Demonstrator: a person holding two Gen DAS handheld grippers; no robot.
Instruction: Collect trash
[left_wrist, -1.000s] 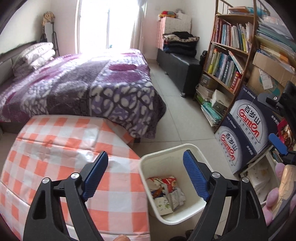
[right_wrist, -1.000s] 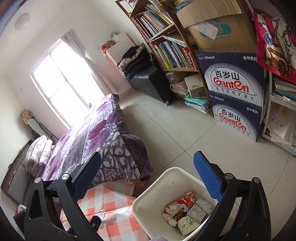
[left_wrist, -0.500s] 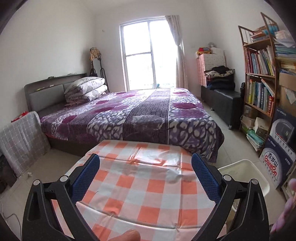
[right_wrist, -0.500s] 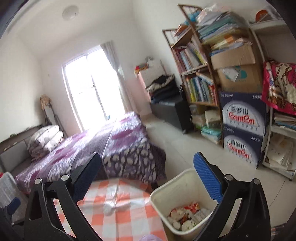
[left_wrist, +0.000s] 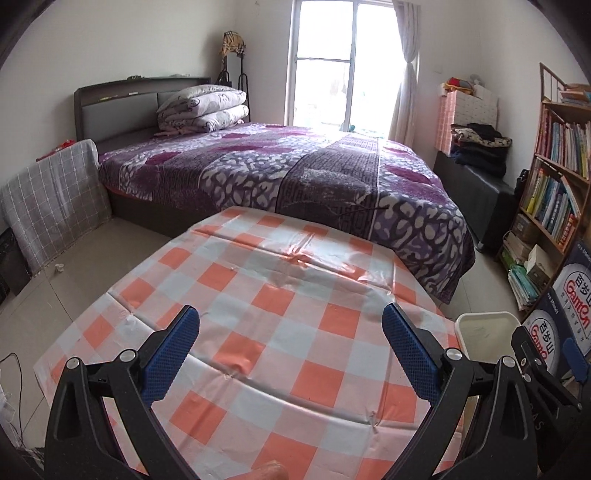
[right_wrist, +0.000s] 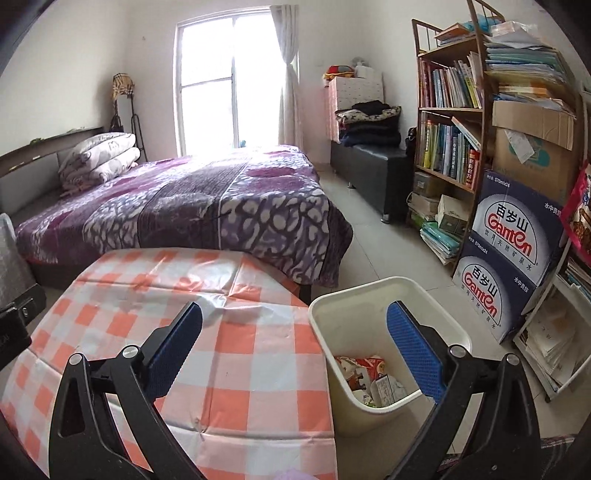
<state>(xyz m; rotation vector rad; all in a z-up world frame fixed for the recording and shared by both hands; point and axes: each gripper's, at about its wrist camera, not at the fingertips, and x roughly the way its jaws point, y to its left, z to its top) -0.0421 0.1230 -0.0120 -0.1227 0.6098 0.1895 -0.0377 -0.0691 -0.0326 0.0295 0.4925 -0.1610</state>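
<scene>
A cream waste bin (right_wrist: 373, 295) stands on the floor right of the table and holds several wrappers and papers (right_wrist: 369, 376). Its rim also shows in the left wrist view (left_wrist: 484, 317). The table carries an orange and white checked cloth (left_wrist: 288, 332), with no trash visible on it. My left gripper (left_wrist: 290, 343) is open and empty above the cloth. My right gripper (right_wrist: 293, 339) is open and empty, straddling the table edge (right_wrist: 258, 369) and the bin. The right gripper's body also shows in the left wrist view at the right edge (left_wrist: 546, 365).
A bed with a purple cover (left_wrist: 295, 177) stands behind the table. A bookshelf (right_wrist: 450, 110) and stacked Ganten boxes (right_wrist: 513, 251) line the right wall beside the bin. A black bench (right_wrist: 369, 162) holds folded clothes. A grey checked cloth (left_wrist: 51, 206) hangs at left.
Both grippers have tilted up and swung left, away from the bin. The left view has gone from the bin to the table; the right view now shows table and bin.
</scene>
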